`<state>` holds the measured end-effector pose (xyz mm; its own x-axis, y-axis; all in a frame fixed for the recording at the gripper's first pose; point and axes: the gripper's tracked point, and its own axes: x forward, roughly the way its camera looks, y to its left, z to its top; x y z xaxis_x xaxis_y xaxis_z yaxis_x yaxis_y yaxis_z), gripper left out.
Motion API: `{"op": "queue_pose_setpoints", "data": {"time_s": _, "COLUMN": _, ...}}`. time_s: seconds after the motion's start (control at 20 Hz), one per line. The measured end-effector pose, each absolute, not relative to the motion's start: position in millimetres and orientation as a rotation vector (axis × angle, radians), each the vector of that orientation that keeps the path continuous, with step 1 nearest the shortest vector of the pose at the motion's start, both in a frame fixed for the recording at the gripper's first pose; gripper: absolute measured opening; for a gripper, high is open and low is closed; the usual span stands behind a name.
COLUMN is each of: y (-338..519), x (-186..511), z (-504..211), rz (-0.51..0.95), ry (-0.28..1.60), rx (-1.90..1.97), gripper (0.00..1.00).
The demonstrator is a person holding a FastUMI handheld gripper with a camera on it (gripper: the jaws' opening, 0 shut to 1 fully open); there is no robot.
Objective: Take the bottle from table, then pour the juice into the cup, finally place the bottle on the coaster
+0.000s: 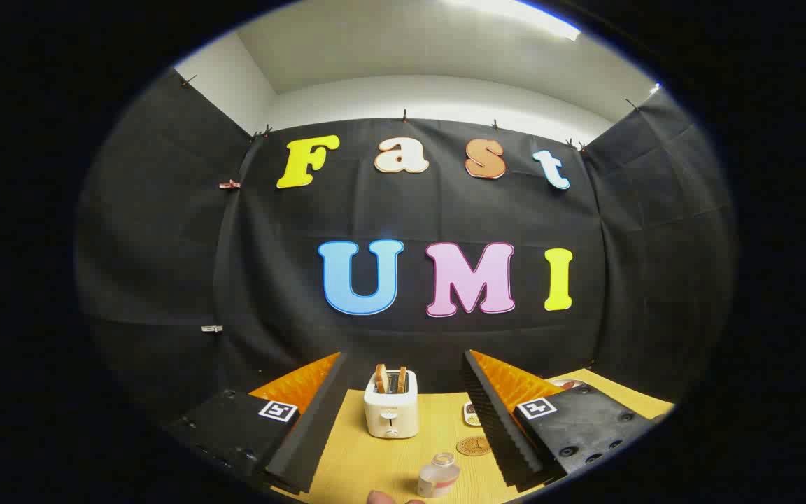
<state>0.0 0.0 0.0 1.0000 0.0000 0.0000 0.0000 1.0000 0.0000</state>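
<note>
The gripper (403,420) has its two black ribbed fingers (312,420) spread wide, holding nothing. Between them, low at 6 o'clock on the yellow wooden table (361,462), stands a small clear plastic bottle (437,477). At its 1 o'clock lies a round brown coaster (474,446). Beyond, at 12 o'clock, a white toaster (391,404) holds two toast slices.
</note>
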Motion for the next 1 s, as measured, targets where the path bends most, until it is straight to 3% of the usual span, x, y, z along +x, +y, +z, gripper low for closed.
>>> {"op": "queue_pose_setpoints", "data": {"time_s": 0.7, "y": -8.7, "x": -16.9, "z": -42.7, "rz": -0.043, "ry": 0.056, "rx": -0.025, "gripper": 0.97}}
{"op": "queue_pose_setpoints", "data": {"time_s": 1.0, "y": 8.2, "x": -28.2, "z": -74.3, "rz": 0.012, "ry": 0.102, "rx": -0.067, "gripper": 0.97}}
